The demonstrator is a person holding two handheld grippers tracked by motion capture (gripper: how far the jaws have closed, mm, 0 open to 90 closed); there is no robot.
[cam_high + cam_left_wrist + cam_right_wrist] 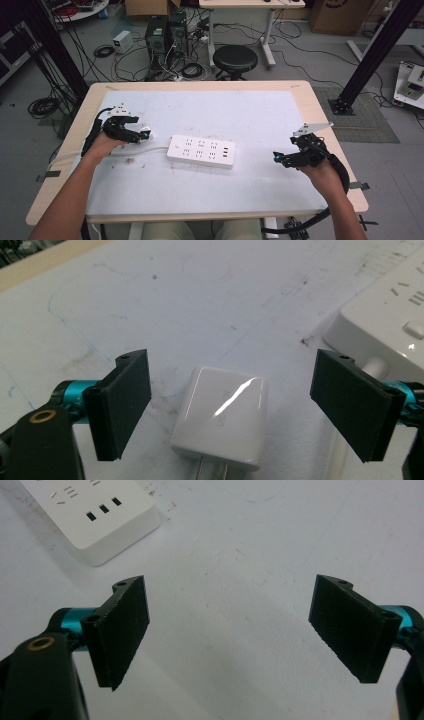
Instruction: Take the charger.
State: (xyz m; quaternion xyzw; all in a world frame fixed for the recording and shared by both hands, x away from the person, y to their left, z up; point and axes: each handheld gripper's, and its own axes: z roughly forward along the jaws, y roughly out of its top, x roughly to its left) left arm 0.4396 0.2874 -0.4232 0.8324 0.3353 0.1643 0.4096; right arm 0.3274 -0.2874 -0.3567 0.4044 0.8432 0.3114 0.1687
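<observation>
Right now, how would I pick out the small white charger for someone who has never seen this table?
Start at the white power strip in the middle of the white mat, then go to its cable end, toward the left gripper. The charger lies flat on the mat between that gripper's open jaws, untouched. It is a small glossy cube with metal prongs, far smaller than the strip.
</observation>
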